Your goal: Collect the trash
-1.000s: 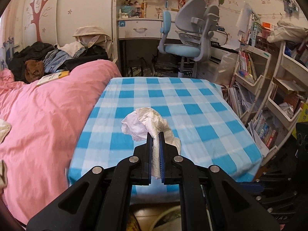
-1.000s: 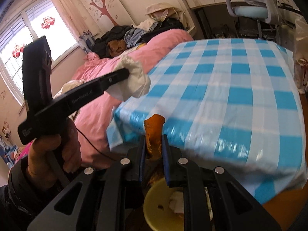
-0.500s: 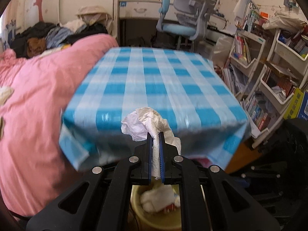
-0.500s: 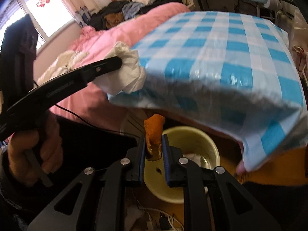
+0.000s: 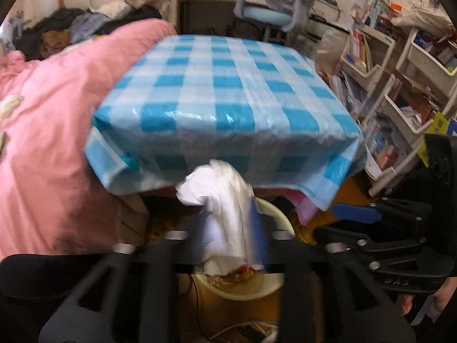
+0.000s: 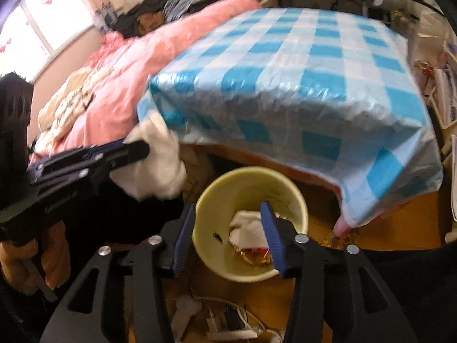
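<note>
1. Left wrist view: the left gripper (image 5: pixel 228 228) has dropped from over the checked tablecloth (image 5: pixel 222 91) to just above the yellow bin (image 5: pixel 274 208). Its jaws are opening, with the white tissue wad (image 5: pixel 222 200) still between them, so that piece is being let go.
2. Right wrist view: the right gripper (image 6: pixel 228 237) is opening too, with nothing between its jaws; the orange scrap it pinched a second ago is gone, probably into the bin (image 6: pixel 251 177). Only this view shows the bin's contents, including crumpled paper (image 6: pixel 245 225) and wrappers, and the tissue (image 6: pixel 154 165) hanging beside the rim, not yet inside.
</note>
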`<state>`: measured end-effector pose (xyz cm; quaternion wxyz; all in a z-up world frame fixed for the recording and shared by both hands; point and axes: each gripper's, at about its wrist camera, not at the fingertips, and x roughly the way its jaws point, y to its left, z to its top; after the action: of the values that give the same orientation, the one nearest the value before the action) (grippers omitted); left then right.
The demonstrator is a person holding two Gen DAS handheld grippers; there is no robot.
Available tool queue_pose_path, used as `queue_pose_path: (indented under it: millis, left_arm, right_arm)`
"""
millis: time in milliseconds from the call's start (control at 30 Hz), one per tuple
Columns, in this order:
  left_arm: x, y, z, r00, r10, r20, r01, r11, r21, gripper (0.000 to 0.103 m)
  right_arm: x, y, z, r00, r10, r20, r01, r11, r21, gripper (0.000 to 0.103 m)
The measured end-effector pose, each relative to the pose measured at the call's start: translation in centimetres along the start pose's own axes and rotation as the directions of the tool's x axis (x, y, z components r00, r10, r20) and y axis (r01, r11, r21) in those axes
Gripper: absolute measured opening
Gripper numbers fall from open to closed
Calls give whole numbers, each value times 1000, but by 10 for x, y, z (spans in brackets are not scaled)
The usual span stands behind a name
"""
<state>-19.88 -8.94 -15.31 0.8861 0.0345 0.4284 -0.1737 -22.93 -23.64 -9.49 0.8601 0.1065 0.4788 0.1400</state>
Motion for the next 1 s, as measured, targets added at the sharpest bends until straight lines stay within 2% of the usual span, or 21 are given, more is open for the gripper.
queue_pose_path:
  millis: [33,67,100,133,233,333,433,567,833,1000]
  left_arm:
    - [-6,0,2,999,22,24,-21,1000,-5,68]
    - [-15,0,4,996,55,68,-54,998,-17,79]
    - [-25,1,7,990,85,109,-82,996,-28,82]
    - [-33,1,10,984,108,140,-104,994,-38,87]
    - [-51,2,20,968,155,197,-144,987,-68,95]
    - [-69,2,31,953,178,244,-158,983,-98,95]
    - [-84,2,43,941,192,279,-167,979,-113,95]
    - [-99,1,53,933,199,301,-170,978,-121,95]
    - [-110,8,69,921,214,325,-174,973,-148,95]
    - [-109,14,73,912,242,332,-197,967,-163,96]
  right_arm:
    - [-9,0,2,999,-20,48,20,1000,8,57]
    - [-18,1,3,994,-45,103,44,999,11,59]
    - [-27,3,4,987,-67,149,67,998,11,67]
    - [-41,7,5,969,-105,223,106,994,9,74]
    - [-73,21,8,907,-185,378,199,980,2,85]
    - [-95,35,11,850,-226,477,257,966,-1,91]
    - [-107,43,19,820,-230,524,273,962,-4,93]
    - [-118,55,29,789,-213,576,283,959,-33,94]
    - [-133,70,51,748,-201,633,300,953,-51,95]
    - [-133,72,56,741,-216,635,316,948,-46,95]
